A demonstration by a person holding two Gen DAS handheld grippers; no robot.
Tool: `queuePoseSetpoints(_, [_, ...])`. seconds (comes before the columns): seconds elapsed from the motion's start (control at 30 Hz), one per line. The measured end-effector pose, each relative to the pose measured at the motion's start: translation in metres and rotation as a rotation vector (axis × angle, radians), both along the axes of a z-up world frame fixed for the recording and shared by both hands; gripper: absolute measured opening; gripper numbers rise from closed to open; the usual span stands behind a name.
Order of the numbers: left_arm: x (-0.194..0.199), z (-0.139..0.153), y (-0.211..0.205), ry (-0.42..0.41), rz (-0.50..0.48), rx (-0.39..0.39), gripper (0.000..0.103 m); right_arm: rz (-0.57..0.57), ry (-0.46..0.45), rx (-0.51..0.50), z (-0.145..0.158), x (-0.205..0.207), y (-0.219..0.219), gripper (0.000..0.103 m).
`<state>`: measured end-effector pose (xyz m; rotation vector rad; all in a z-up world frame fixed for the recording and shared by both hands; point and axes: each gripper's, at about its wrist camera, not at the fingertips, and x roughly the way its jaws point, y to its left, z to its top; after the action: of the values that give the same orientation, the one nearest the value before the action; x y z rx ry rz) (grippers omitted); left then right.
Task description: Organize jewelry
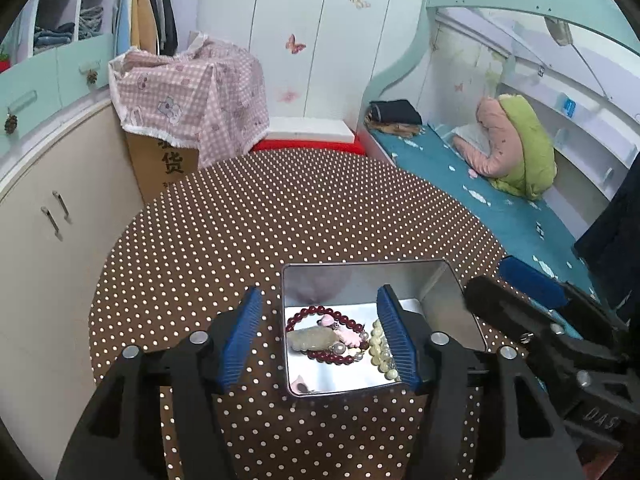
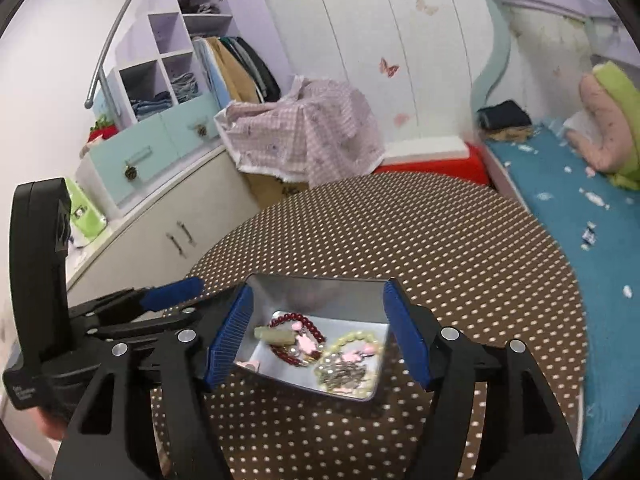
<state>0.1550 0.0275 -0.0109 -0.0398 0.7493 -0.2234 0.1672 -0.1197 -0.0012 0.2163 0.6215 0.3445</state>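
One round table (image 1: 280,220) in a brown polka-dot cloth carries a metal tin (image 1: 360,280) near its front edge. Inside lie a dark red bead bracelet (image 1: 320,314), a pale pearl bracelet (image 1: 378,340) and a greenish stone pendant (image 1: 310,338). The right wrist view alone shows a silvery chain tangle (image 2: 344,372). Left gripper (image 1: 320,340) and right gripper (image 2: 316,344) both stand spread, pinching nothing.

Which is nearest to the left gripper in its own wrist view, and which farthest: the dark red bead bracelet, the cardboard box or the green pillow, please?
From the left gripper:
1. Dark red bead bracelet, in the metal tin between the fingers.
2. Cardboard box, past the table's far left edge.
3. Green pillow, on the bed, far right.
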Motion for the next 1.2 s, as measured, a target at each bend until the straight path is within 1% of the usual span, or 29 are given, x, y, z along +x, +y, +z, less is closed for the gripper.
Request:
queuePoseSetpoints(0.13, [-0.003,0.001,-0.002,0.004,0.002,0.005,0.059,-0.015,-0.001,-0.005,0.003,-0.006,-0.005,0.067])
queuePoseSetpoints(0.23, [-0.005,-0.001,-0.005,0.017,0.004,0.014,0.059,-0.027,0.002,-0.031,0.002,-0.009,-0.005,0.067])
queuePoseSetpoints(0.33, [-0.013,-0.003,-0.012,0.015,-0.005,0.041,0.059,-0.046,-0.015,-0.067,0.003,-0.015,-0.003,0.067])
queuePoseSetpoints(0.47, [-0.021,-0.001,-0.014,0.012,-0.005,0.045,0.06,-0.063,-0.023,-0.074,0.007,-0.024,-0.004,0.067])
queuePoseSetpoints(0.53, [-0.027,0.002,-0.016,0.006,-0.003,0.066,0.06,-0.073,-0.028,-0.085,0.01,-0.028,-0.006,0.067])
queuePoseSetpoints(0.63, [-0.036,0.009,-0.019,-0.022,0.007,0.099,0.061,-0.081,-0.021,-0.096,0.015,-0.035,-0.007,0.071])
queuePoseSetpoints(0.7, [-0.042,0.014,-0.018,-0.039,0.014,0.106,0.068,-0.101,-0.034,-0.102,0.021,-0.042,-0.009,0.074])
queuePoseSetpoints(0.8, [-0.053,0.022,-0.018,-0.073,0.02,0.107,0.072,-0.126,-0.056,-0.106,0.029,-0.053,-0.013,0.081])
queuePoseSetpoints(0.87, [-0.061,0.027,-0.019,-0.087,0.02,0.108,0.073,-0.143,-0.076,-0.118,0.035,-0.061,-0.014,0.082])
queuePoseSetpoints(0.97, [-0.072,0.033,-0.02,-0.112,0.025,0.108,0.077,-0.16,-0.095,-0.116,0.041,-0.073,-0.016,0.084])
queuePoseSetpoints(1.13, [-0.094,0.042,-0.022,-0.171,0.049,0.112,0.077,-0.2,-0.123,-0.105,0.046,-0.091,-0.022,0.085])
queuePoseSetpoints(1.2, [-0.099,0.044,-0.021,-0.181,0.048,0.099,0.077,-0.204,-0.123,-0.092,0.046,-0.097,-0.025,0.085])
